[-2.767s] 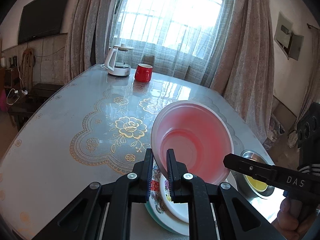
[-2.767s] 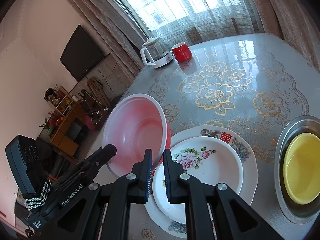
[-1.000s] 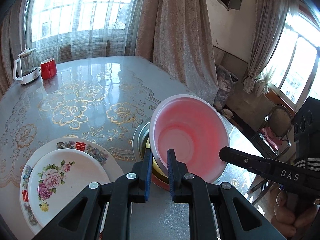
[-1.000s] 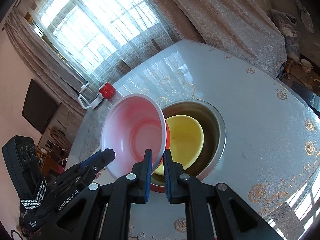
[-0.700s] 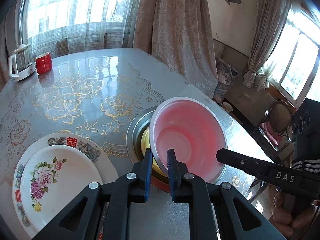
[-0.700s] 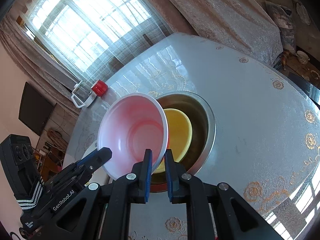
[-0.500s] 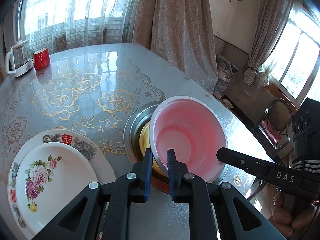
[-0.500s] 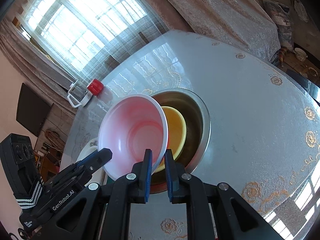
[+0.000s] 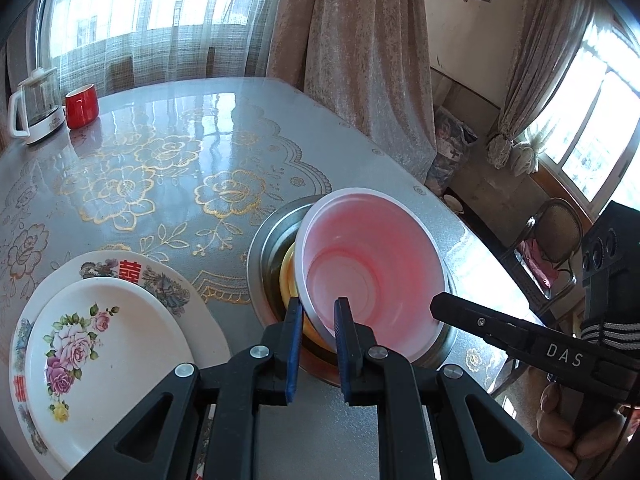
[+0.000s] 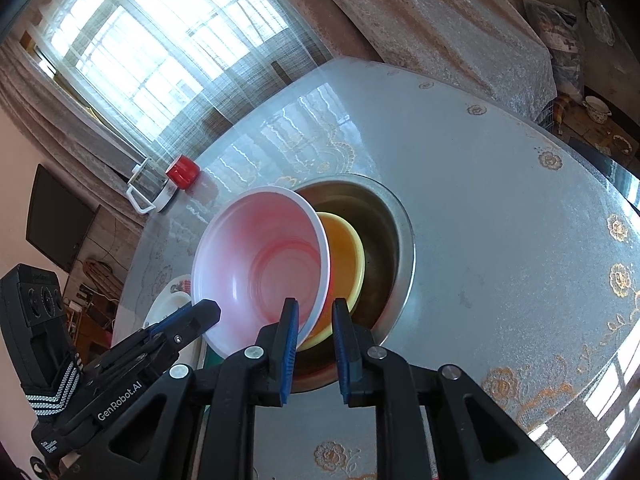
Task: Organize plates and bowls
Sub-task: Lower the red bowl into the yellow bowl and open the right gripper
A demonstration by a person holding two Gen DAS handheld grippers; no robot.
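Three bowls nest: the pink bowl (image 9: 372, 276), clamped by the left gripper (image 9: 317, 312), tilts over a yellow bowl (image 10: 346, 256) inside a steel bowl (image 10: 394, 240). The right gripper (image 10: 314, 314) is opening around its rim, apparently loose. Two plates (image 9: 108, 340) are stacked beside, kettle (image 9: 34, 108) and mug (image 9: 82, 106) far across the table (image 9: 224, 128).

Carried the pink bowl (image 9: 372, 276) from above the flowered plates (image 9: 108, 356) across to the steel basin (image 9: 266, 256), lowered it onto the yellow bowl (image 10: 346, 260), then began opening the right gripper (image 10: 314, 344) around its rim.

Daylight poured through a large grid-paned window (image 9: 132, 8) with sheer curtains at upper left. Heavy beige drapes (image 9: 360, 60) hung centre. A wooden chair (image 9: 556, 240) stood at right; a dark television (image 10: 56, 220) hung on the wall.
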